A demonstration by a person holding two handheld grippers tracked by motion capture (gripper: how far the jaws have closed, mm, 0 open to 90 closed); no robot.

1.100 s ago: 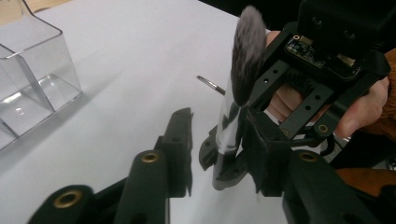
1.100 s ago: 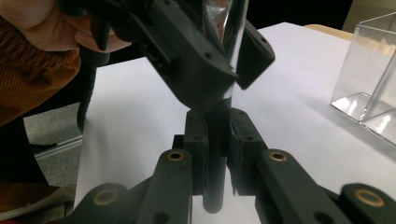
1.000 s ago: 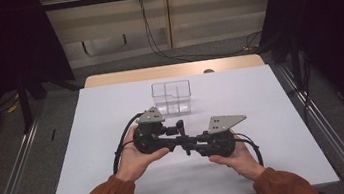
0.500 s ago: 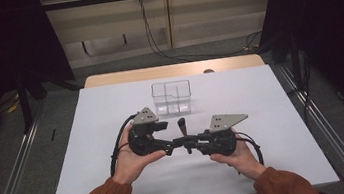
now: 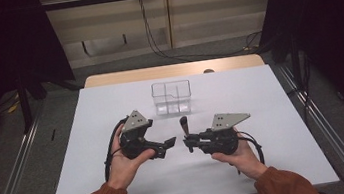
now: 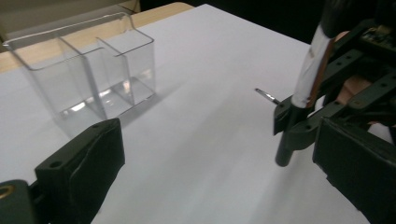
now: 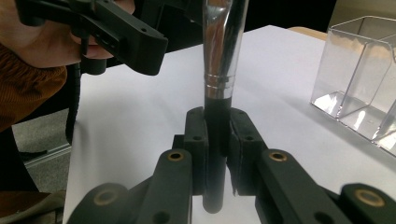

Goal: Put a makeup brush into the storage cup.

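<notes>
A makeup brush [image 5: 184, 125] with a black handle and silver ferrule [image 7: 219, 70] stands upright in my right gripper [image 5: 189, 142], which is shut on its handle [image 7: 215, 140]. My left gripper [image 5: 165, 147] sits a short way to the left of the brush. Its jaws have just been opening and now stand wide open [image 6: 219, 172] with nothing between them. In the left gripper view the brush [image 6: 306, 84] and the right gripper's jaws [image 6: 299, 126] show at the right. A clear divided organiser [image 5: 171, 97] stands behind both grippers on the white table sheet [image 5: 260, 90].
The clear organiser [image 6: 93, 70] has several empty compartments [image 7: 359, 70]. The person's hand and orange sleeve [image 7: 28, 88] hold the left gripper [image 7: 126, 37]. Metal rails [image 5: 13, 173] run along both table sides, and a wooden edge [image 5: 171, 71] lies at the back.
The left gripper's jaws have opened off the brush and drawn away to the left. The right gripper has kept still with the brush upright in it.
</notes>
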